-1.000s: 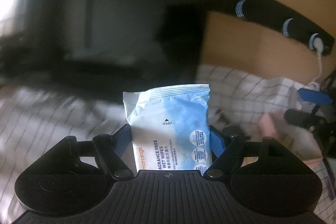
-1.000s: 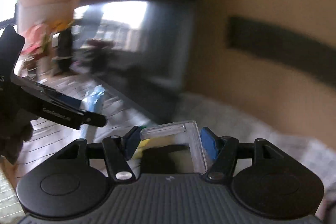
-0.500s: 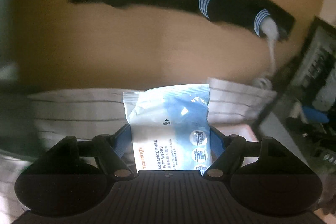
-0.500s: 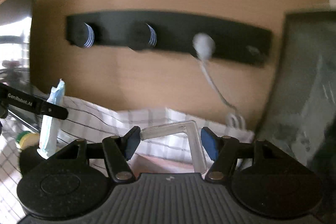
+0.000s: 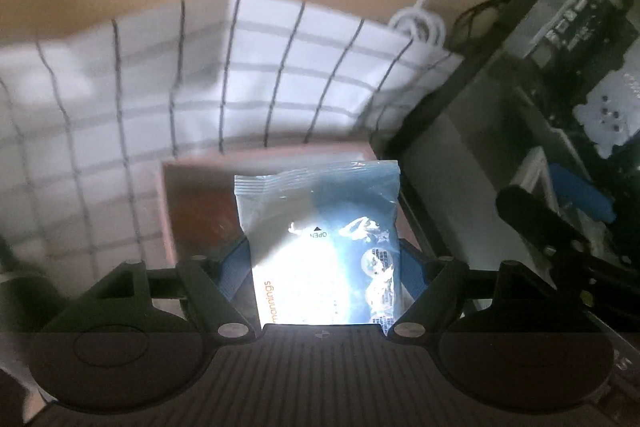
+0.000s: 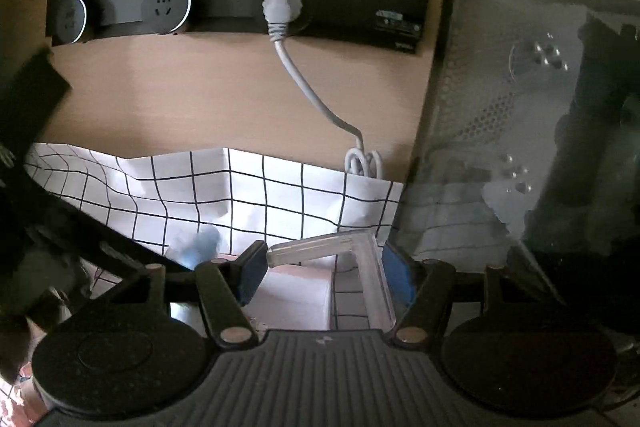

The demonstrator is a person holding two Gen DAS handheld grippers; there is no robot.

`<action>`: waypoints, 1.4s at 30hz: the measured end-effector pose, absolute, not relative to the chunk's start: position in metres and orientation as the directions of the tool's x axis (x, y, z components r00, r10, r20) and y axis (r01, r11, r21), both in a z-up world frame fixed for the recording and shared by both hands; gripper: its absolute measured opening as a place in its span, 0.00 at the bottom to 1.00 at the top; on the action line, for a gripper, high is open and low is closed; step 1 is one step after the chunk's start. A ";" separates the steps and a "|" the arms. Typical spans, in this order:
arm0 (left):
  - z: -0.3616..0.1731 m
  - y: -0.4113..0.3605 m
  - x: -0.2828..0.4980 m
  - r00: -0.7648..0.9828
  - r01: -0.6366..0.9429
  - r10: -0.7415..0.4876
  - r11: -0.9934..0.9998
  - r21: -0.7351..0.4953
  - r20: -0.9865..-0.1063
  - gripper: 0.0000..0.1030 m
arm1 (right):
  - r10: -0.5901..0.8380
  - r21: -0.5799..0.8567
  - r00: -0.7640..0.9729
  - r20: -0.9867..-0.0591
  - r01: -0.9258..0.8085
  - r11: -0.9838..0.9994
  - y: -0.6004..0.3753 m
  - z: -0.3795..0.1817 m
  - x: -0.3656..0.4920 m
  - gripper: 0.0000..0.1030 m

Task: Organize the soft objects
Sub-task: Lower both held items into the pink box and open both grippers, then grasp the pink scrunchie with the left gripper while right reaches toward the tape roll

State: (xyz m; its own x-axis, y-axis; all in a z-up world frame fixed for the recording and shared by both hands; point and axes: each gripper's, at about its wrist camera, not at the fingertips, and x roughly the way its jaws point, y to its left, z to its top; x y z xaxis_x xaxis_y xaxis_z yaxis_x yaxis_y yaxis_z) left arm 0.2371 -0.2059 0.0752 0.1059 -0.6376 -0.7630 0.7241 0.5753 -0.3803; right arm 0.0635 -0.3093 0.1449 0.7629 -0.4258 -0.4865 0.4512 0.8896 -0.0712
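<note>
Left gripper (image 5: 322,263): jaws clamp blue-white plastic wet-wipes pack (image 5: 324,247), above pink box (image 5: 192,203), likely for drop-in.
Right gripper (image 6: 322,275): jaws grip clear plastic angled piece (image 6: 360,263) near pink box.

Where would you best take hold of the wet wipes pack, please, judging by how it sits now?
Grip the wet wipes pack across its lower half, pads on its two long side edges, coming from its bottom end, as the left gripper does: it is flat and soft.

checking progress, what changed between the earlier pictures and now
Both views swung from the dark window side to the wall and checked cloth, ending over the pink box. Unchanged: left gripper shut on the wipes pack, right gripper shut on the clear plastic piece.
</note>
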 end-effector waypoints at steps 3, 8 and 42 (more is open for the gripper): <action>0.067 -0.211 0.238 0.119 0.723 -0.589 0.603 -0.337 -0.799 0.80 | -0.424 -0.066 0.757 -0.497 0.454 0.889 -0.311 0.140 0.064 0.62; 0.069 -0.204 0.234 0.093 0.739 -0.602 0.576 -0.351 -0.793 0.76 | -0.422 -0.060 0.741 -0.522 0.462 0.885 -0.314 0.130 0.069 0.62; 0.056 0.087 0.135 0.445 0.488 -0.636 0.763 -0.425 -0.631 0.69 | 0.060 -0.001 0.739 -0.671 -0.082 0.997 -0.122 0.069 0.050 0.72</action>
